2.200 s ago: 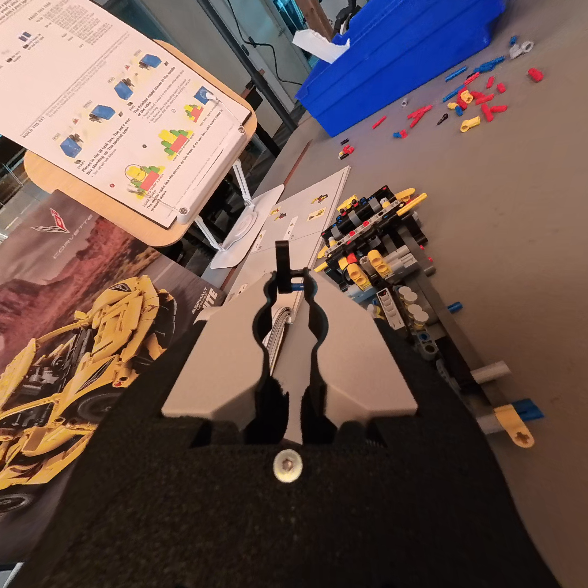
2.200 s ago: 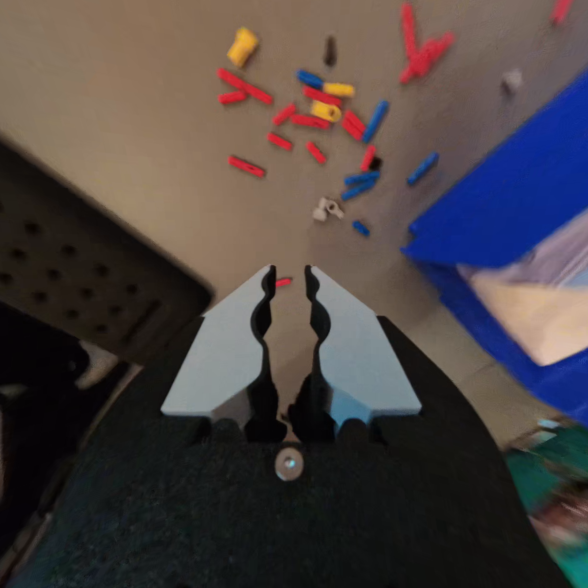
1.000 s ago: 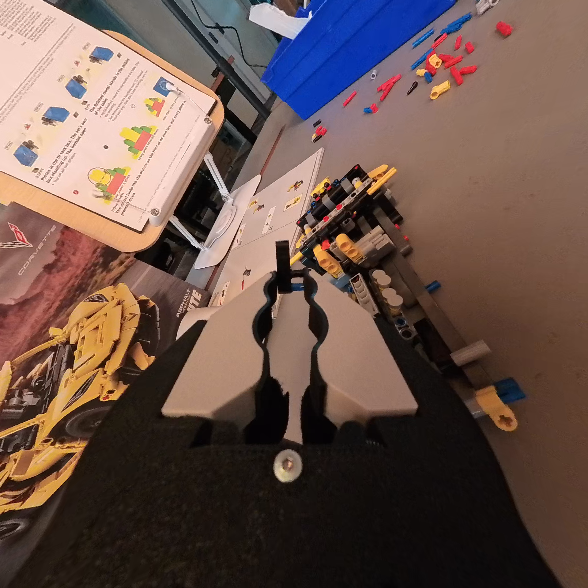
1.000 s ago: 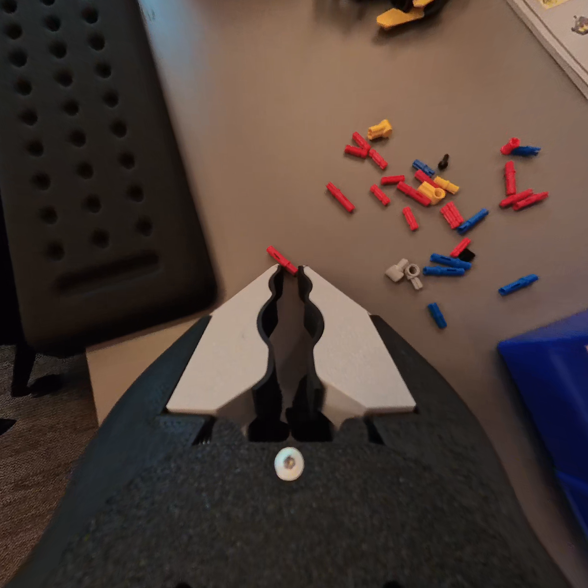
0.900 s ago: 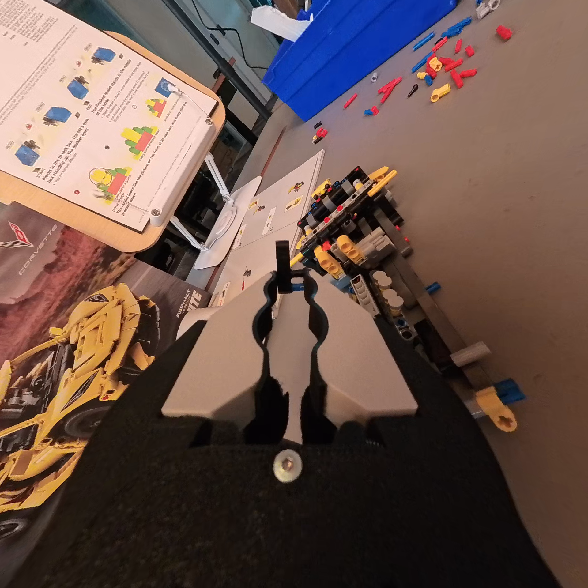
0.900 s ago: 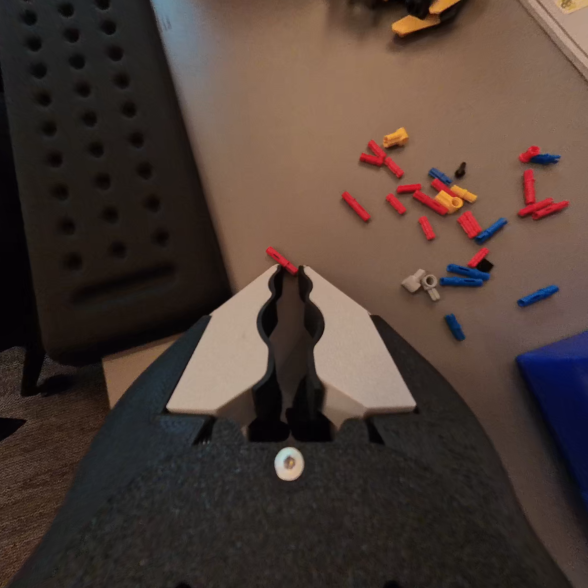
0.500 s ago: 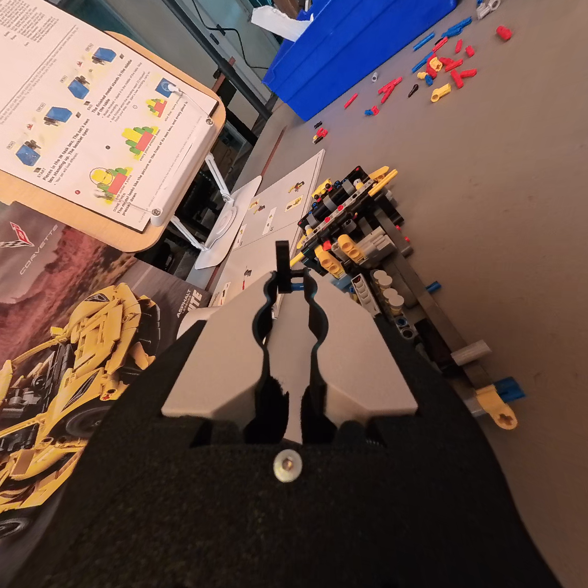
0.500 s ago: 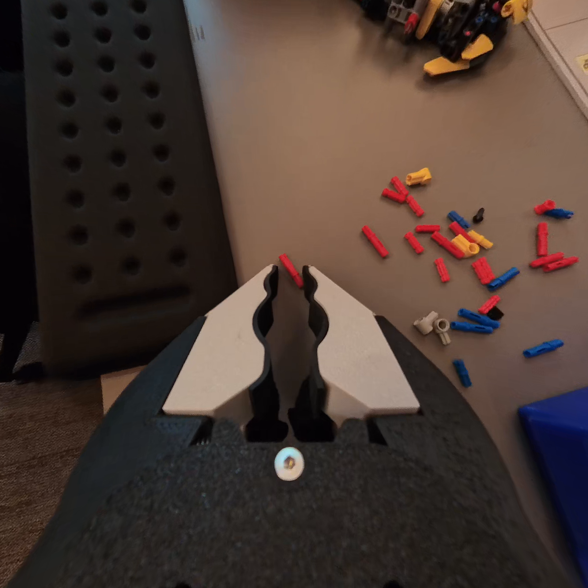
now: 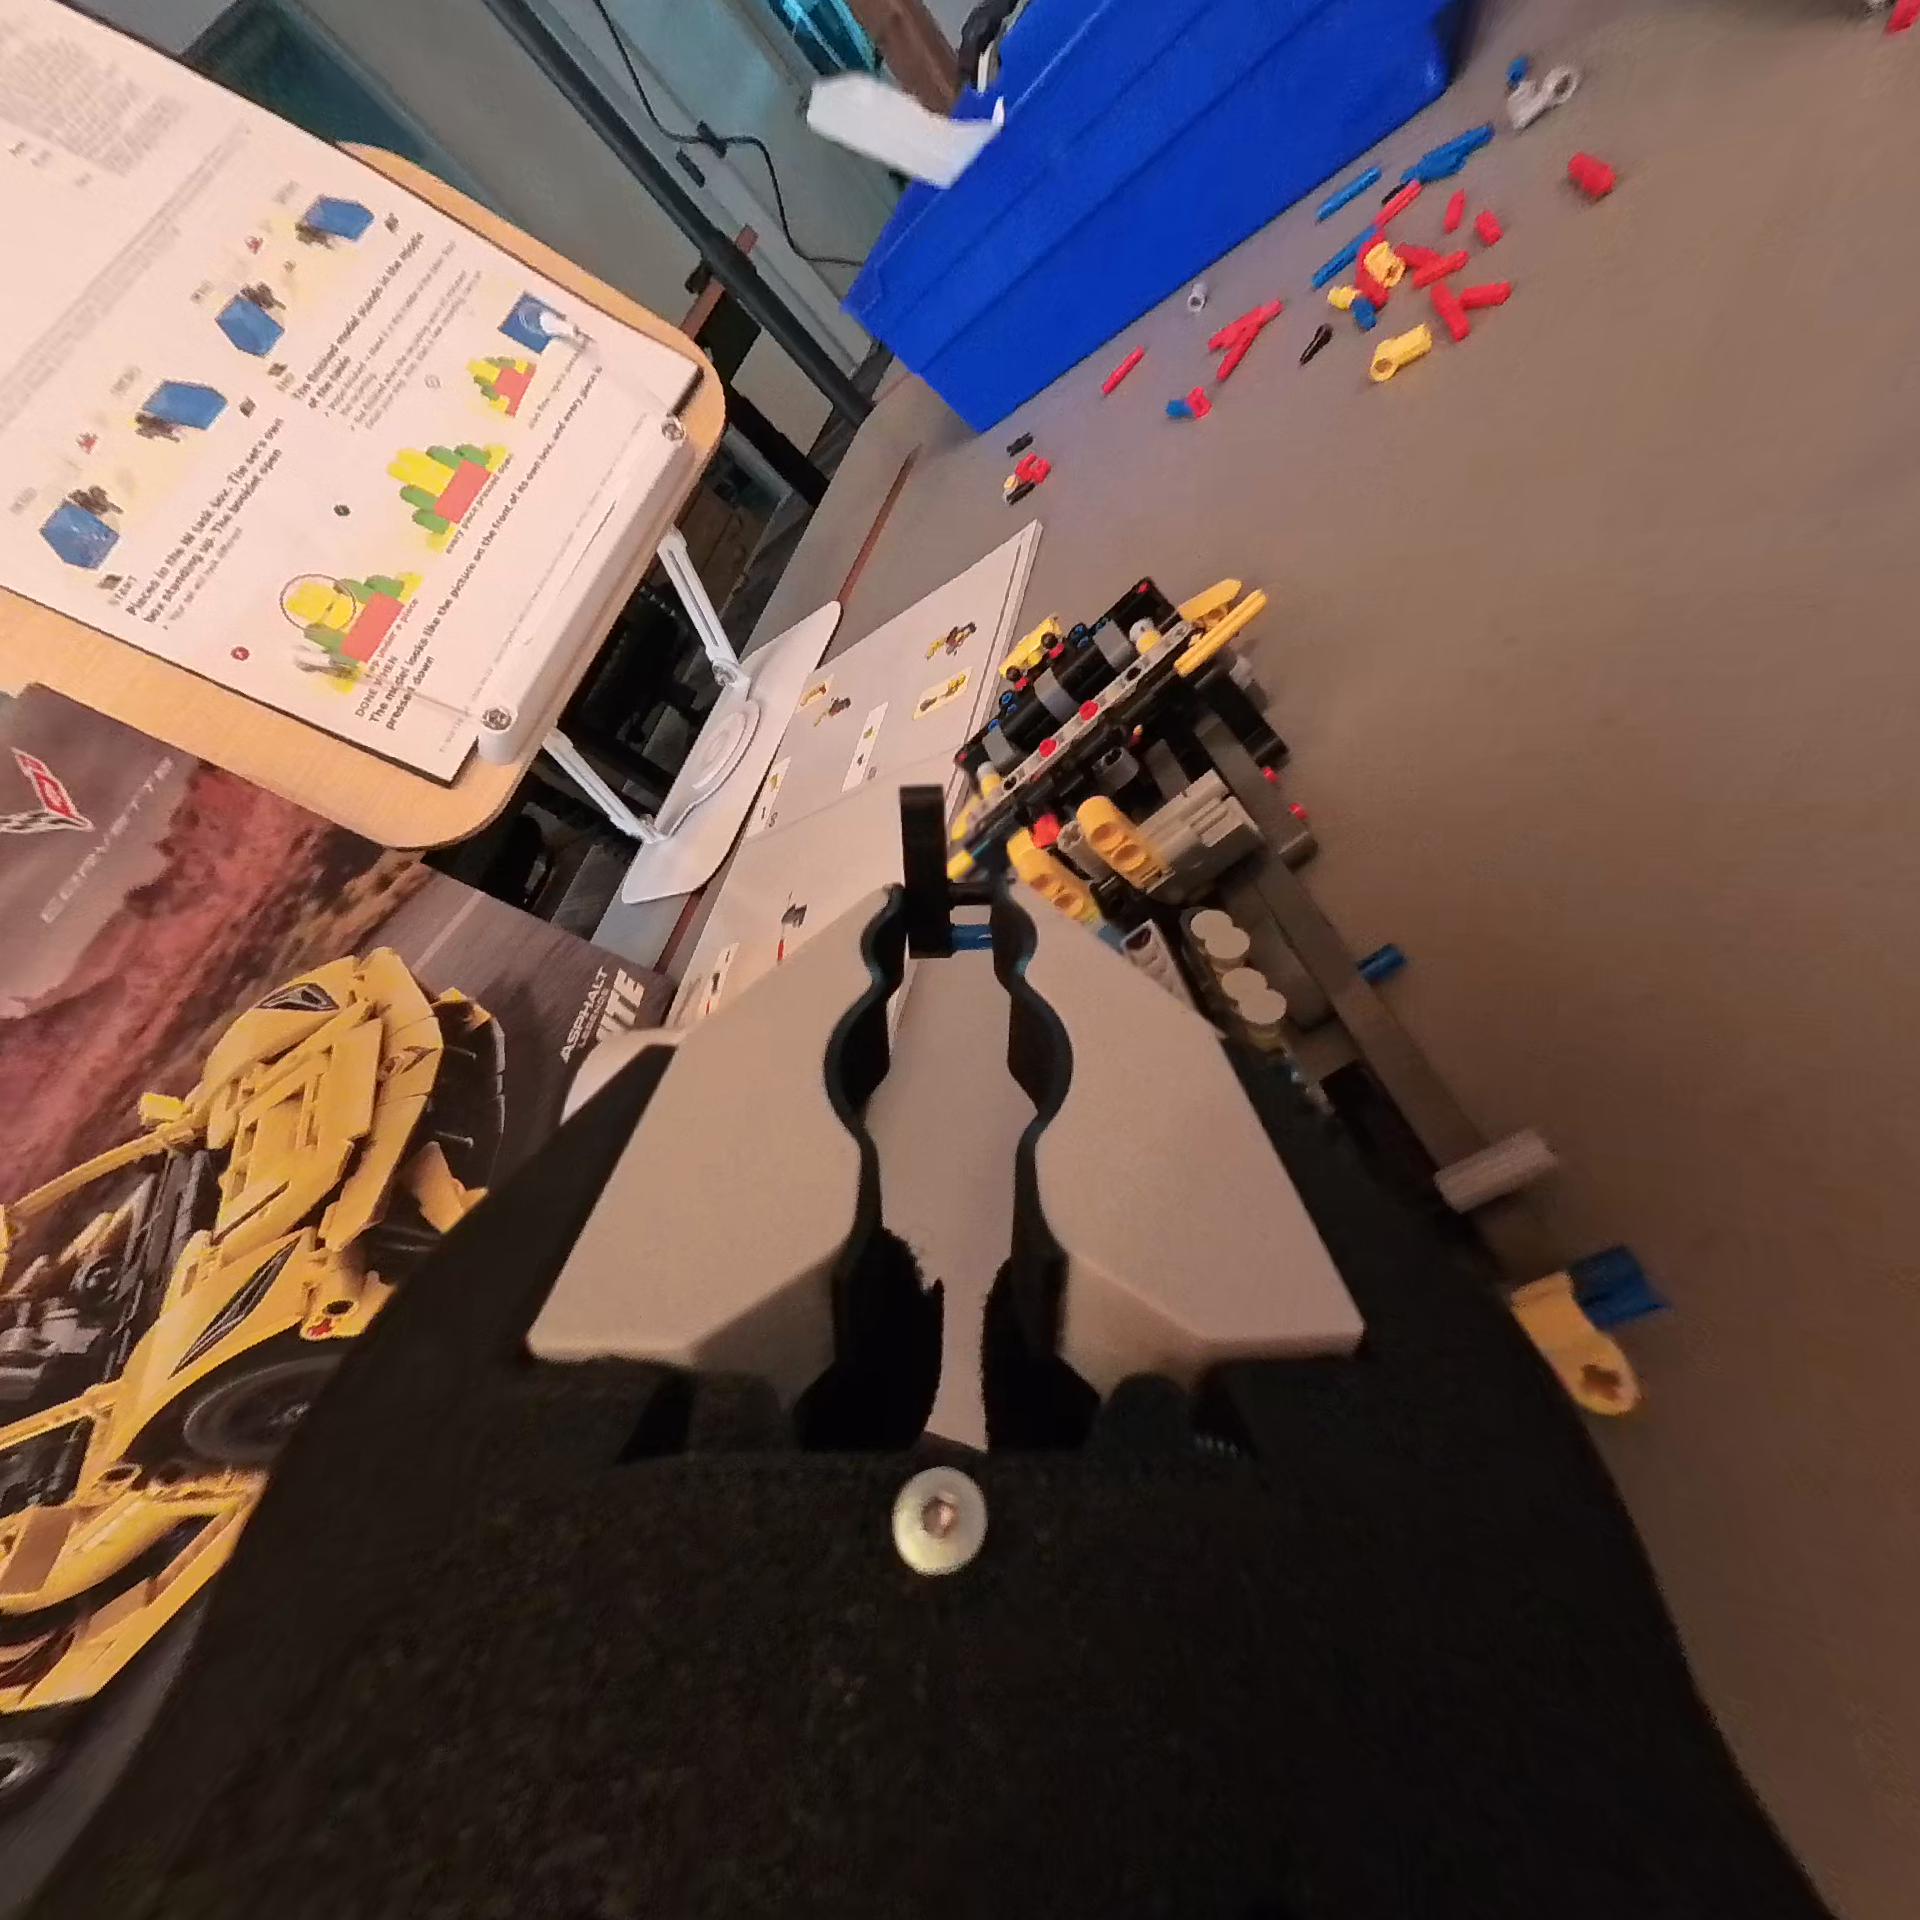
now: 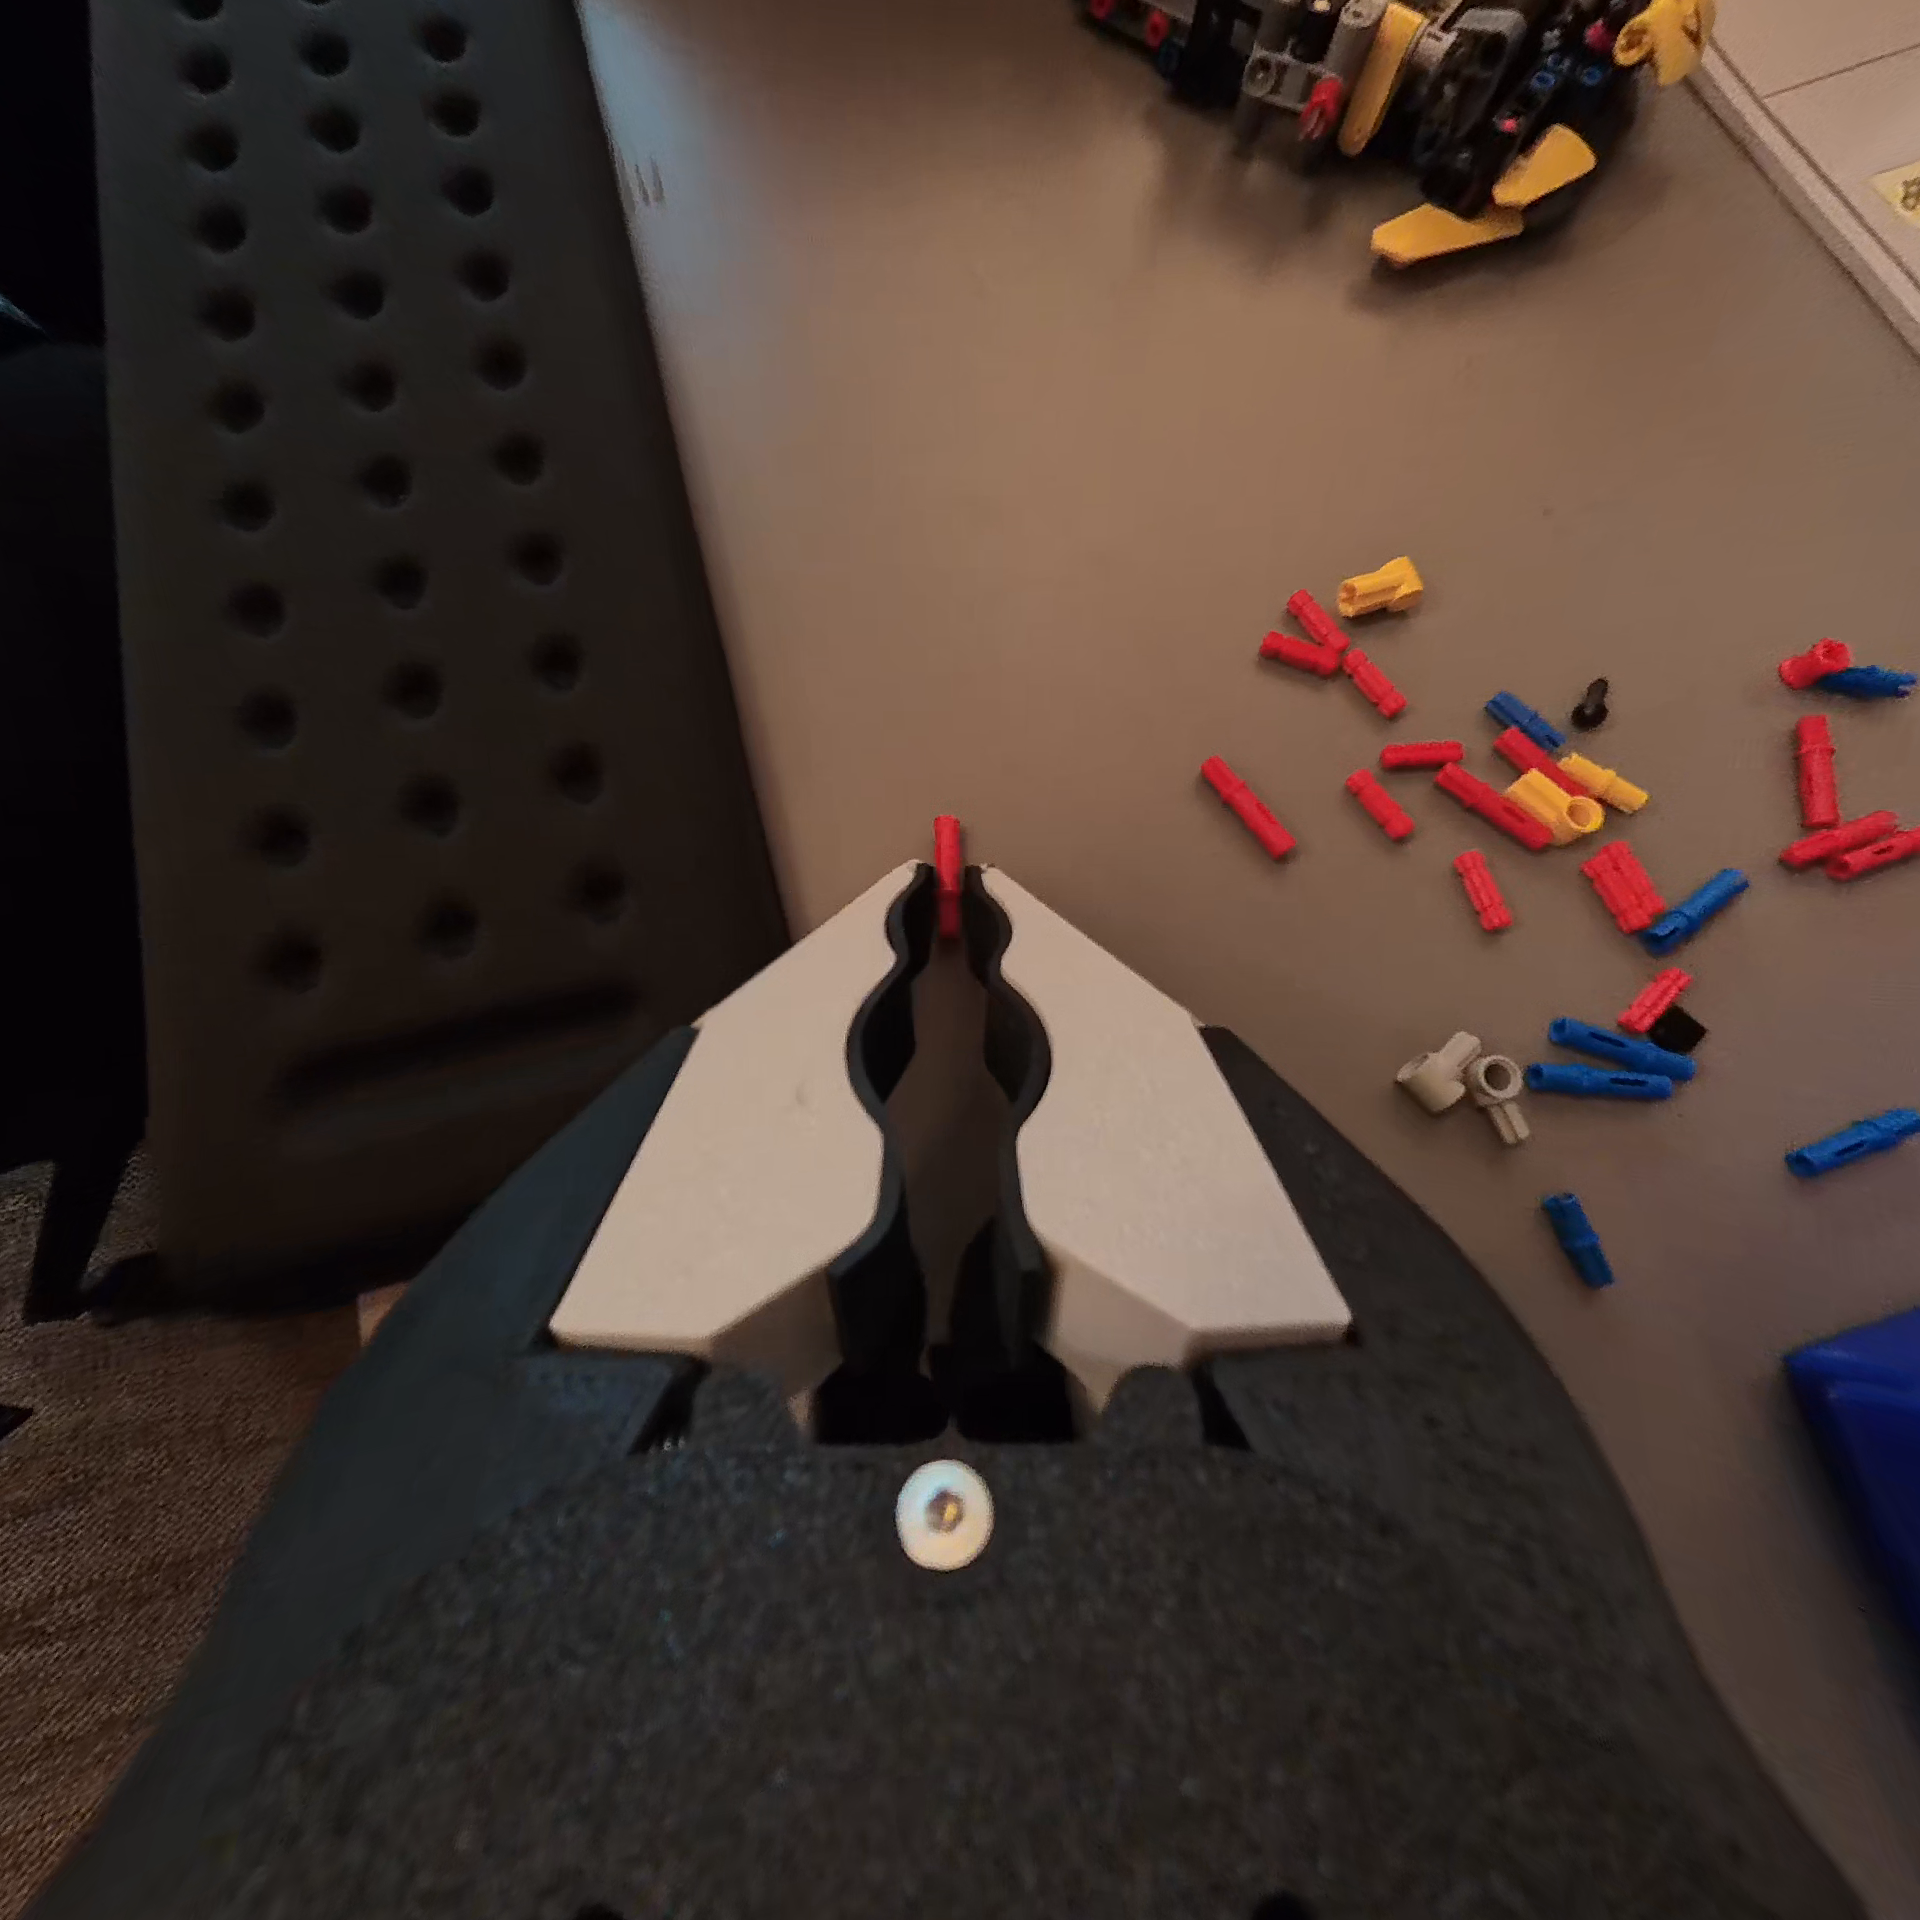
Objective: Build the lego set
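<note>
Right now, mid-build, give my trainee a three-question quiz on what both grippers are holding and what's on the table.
1. True or false: the right gripper is shut on a red pin.
2. What does the left gripper hold? A) yellow connector B) black beam with a blue pin C) grey axle
3. Fill in: the loose pins lie on the table between the half-built chassis and the ____ bin.

Key: 1 true; 2 B (black beam); 3 blue.
</note>
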A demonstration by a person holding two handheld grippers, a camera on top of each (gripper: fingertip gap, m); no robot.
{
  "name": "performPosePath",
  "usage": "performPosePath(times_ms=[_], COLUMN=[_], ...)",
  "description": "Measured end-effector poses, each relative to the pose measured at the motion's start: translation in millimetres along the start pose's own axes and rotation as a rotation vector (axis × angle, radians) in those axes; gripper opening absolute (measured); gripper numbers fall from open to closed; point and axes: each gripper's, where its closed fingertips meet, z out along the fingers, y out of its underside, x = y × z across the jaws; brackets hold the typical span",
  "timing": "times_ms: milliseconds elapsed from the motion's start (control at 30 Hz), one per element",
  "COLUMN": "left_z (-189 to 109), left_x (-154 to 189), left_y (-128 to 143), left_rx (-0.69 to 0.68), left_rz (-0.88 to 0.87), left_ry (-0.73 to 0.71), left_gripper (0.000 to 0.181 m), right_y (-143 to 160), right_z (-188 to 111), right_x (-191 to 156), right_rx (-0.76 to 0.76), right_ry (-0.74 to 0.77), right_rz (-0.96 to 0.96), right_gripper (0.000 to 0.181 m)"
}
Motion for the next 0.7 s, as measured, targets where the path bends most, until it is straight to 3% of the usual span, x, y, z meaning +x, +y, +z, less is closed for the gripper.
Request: performPosePath(times_ms=[100,167,333,433,567,700], left_z=[-4.5,-9.3,-13.8,-12.5,-13.1,-14.0], left_x=[4.6,9.2,19.4,22.1,23.8,23.6], left_y=[-16.1,-32.2,-54.4,-54.6,-55.4,-57.3], left_rx=[0.068,0.134,0.216,0.208,0.207,0.210], left_rz=[-0.050,-0.129,-0.261,-0.264,-0.279,-0.293], left_ry=[0.028,0.066,0.140,0.139,0.153,0.158], left_gripper=[0.017,0.017,0.017,0.016,0.016,0.016], right_y=[-2.0,-10.7,-140.9,-210.8,-235.2,-246.8], right_z=[2.9,7.6,36.5,60.9,94.4,97.3], right_x=[0.3,2.7,-4.1,-13.9,-8.2,-0.6], right_rx=[-0.077,-0.150,0.181,0.422,0.527,0.637], right_ry=[0.019,0.027,0.181,0.132,0.134,0.131], right_rz=[0.040,0.177,0.208,0.391,0.569,0.644], right_gripper=[0.005,0.005,0.004,0.004,0.004,0.003])
